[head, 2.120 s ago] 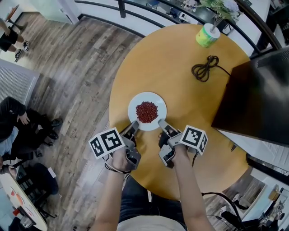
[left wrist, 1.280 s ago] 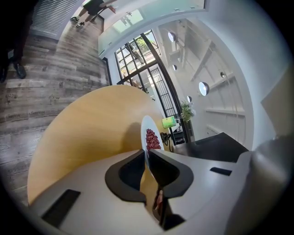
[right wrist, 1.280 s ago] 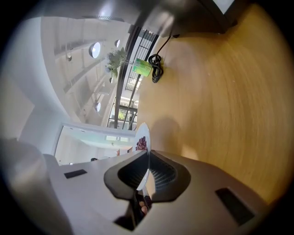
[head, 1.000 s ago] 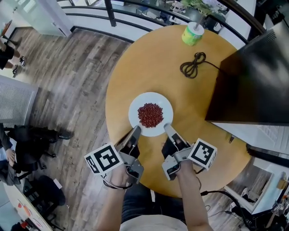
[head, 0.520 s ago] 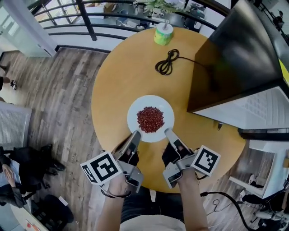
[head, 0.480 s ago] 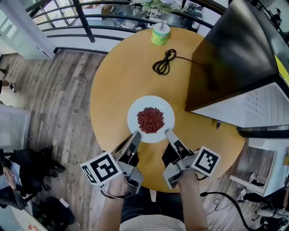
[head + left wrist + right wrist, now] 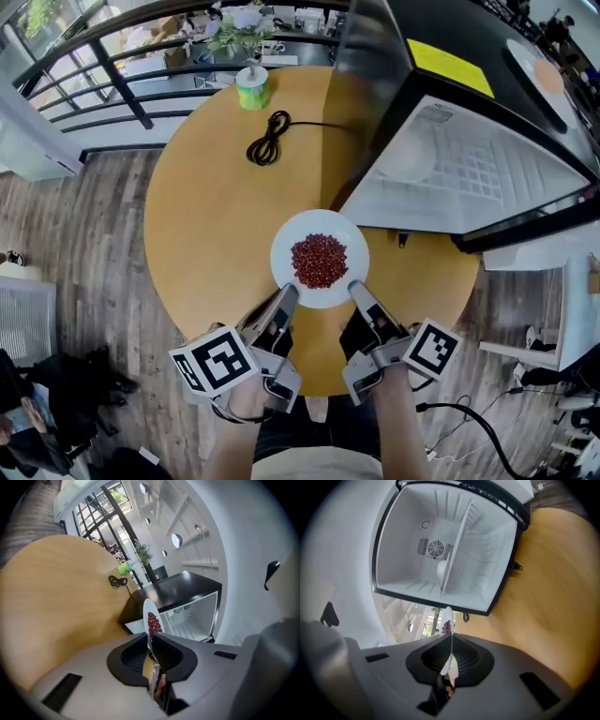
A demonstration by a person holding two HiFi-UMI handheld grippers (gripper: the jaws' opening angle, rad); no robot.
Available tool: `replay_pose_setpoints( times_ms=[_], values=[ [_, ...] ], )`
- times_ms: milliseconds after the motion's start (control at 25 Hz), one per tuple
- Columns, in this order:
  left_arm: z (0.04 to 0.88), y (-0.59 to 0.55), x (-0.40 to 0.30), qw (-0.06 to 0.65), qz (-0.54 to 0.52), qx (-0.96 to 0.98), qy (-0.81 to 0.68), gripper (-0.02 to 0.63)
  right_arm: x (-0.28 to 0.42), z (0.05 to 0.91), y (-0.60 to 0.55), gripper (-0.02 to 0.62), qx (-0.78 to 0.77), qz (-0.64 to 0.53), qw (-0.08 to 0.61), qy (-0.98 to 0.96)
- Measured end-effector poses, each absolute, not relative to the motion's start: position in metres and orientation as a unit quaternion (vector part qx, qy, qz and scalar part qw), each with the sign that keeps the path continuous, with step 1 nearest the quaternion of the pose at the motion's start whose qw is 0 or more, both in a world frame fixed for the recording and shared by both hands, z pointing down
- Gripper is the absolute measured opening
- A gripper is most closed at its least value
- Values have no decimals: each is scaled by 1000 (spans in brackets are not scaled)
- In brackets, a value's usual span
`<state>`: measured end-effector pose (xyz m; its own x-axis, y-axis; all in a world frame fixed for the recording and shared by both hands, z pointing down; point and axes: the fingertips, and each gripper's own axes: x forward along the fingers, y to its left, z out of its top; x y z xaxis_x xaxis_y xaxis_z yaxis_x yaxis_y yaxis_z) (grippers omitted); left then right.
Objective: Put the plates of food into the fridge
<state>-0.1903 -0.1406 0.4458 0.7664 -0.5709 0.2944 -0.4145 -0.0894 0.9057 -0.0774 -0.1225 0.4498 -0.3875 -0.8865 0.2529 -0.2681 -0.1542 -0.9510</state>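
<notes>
Head view: one plate [image 7: 320, 258] of red food is in the middle of the frame, over the round surface [image 7: 206, 225]. The left tongs [image 7: 286, 298] and the right tongs [image 7: 356, 289] each grip its near rim. One fridge [image 7: 450, 178] stands open at the upper right. One cable [image 7: 267, 139] and one green cup [image 7: 251, 89] lie at the top.

Left gripper view: the left tongs are clenched on the plate's rim.

Right gripper view: the right tongs pinch the rim too. The fridge fills the upper frame, with a pale round shape inside that I cannot identify. I judge the plate is not yet inside; placing and releasing it are left.
</notes>
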Motion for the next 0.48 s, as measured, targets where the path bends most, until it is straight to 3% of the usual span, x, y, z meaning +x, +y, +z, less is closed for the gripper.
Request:
replay_pose_setpoints(
  times_ms=[480],
  values=[
    [435,-95,-42,584,-85,727,-350,35,72,439,-80,20,-471,-586,276,599]
  ],
)
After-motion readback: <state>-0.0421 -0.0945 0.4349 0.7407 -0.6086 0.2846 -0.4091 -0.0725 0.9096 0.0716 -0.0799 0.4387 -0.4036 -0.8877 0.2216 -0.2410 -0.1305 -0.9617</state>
